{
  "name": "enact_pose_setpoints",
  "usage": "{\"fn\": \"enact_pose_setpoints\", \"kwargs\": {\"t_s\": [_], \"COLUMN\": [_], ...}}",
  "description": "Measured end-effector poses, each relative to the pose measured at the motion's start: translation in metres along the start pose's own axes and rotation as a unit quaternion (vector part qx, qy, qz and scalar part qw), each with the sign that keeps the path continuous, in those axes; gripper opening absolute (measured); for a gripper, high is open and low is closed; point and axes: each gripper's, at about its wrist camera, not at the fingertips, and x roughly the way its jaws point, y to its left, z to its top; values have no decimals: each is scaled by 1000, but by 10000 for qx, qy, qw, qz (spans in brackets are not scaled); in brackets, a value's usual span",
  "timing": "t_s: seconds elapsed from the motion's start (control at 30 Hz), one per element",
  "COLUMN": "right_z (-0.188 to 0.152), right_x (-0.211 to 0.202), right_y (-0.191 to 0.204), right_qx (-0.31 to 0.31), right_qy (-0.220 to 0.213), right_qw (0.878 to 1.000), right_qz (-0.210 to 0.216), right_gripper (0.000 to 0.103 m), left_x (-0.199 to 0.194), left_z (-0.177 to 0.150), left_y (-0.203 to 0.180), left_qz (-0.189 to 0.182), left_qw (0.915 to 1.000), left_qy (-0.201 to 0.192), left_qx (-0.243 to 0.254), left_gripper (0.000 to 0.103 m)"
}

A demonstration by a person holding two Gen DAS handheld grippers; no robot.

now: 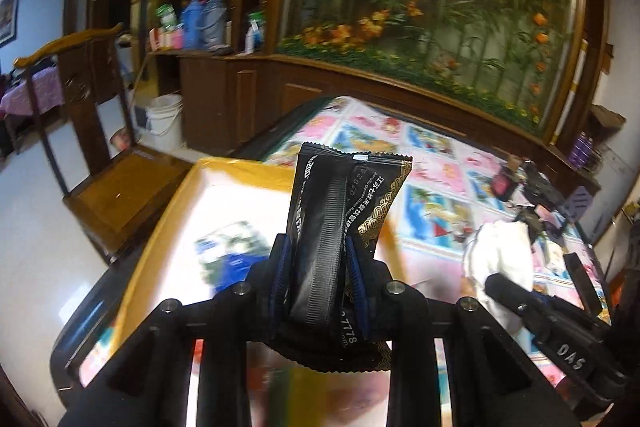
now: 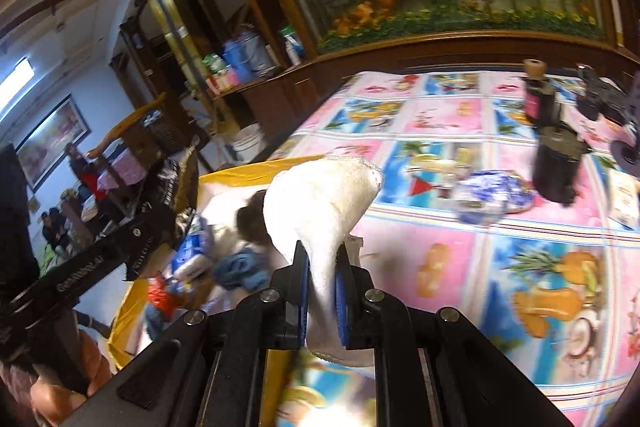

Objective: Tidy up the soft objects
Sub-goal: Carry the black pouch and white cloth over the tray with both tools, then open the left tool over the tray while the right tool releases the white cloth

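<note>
— Step in hand?
— Carrying, by the look of it: two soft things lifted off the table and headed for the yellow bin [image 1: 224, 171] at the near left.
— On the left?
— Left gripper [image 1: 318, 267] clamped narrow on a black foil packet [image 1: 340, 211], upright between the blue pads, poking out past the fingertips, just above the bin's near right corner. Already lying inside: a blurred blue-and-green pack [image 1: 232, 251], far left of the packet.
— And to the right?
— Right gripper [image 2: 322, 285] pinched almost closed on a white cloth [image 2: 320, 203], folded over and drooping beyond the fingers, hanging near the bin's right rim above the patterned tablecloth [image 2: 500, 259]. Farther right, left on the table: a blue-and-white bundle [image 2: 492, 193], well apart from both tools.
— Next move?
— Probably a little more travel leftward over the bin, then opening each grip so packet and cloth drop in.
</note>
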Motion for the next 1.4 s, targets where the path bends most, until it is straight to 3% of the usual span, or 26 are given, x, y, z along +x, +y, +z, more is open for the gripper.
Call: {"fn": "enact_pose_setpoints", "kwargs": {"t_s": [0.17, 0.37, 0.57, 0.8, 0.97, 1.13, 1.3, 1.4], "right_z": [-9, -22, -34, -40, -41, -41, -41, -40], "right_x": [29, 66, 85, 82, 77, 70, 64, 59], "right_y": [37, 61, 61, 73, 72, 74, 73, 71], "right_qx": [-200, -395, -399, -656, -654, -707, -714, -703], "right_qy": [380, 952, 1354, 1330, 1278, 1234, 1164, 1122], "right_qw": [9982, 9941, 9898, 9886, 9891, 9893, 9900, 9905], "right_qz": [420, 345, 206, 257, 312, 315, 351, 363], "right_gripper": [12, 12, 13, 15, 15, 21, 21, 30], "left_x": [-12, -16, -8, -4, -6, -9, -10, -11], "left_z": [-21, -46, -54, -59, -57, -56, -53, -53], "left_y": [48, 77, 69, 60, 56, 54, 51, 49], "left_qz": [203, 384, 304, 283, 386, 449, 495, 517], "left_qw": [9990, 9971, 9978, 9980, 9981, 9982, 9982, 9981], "left_qy": [249, 431, 507, 545, 457, 373, 336, 322], "left_qx": [-303, -486, -311, -159, -113, -114, -66, -39], "left_gripper": [28, 28, 28, 28, 48, 59, 60, 62]}}
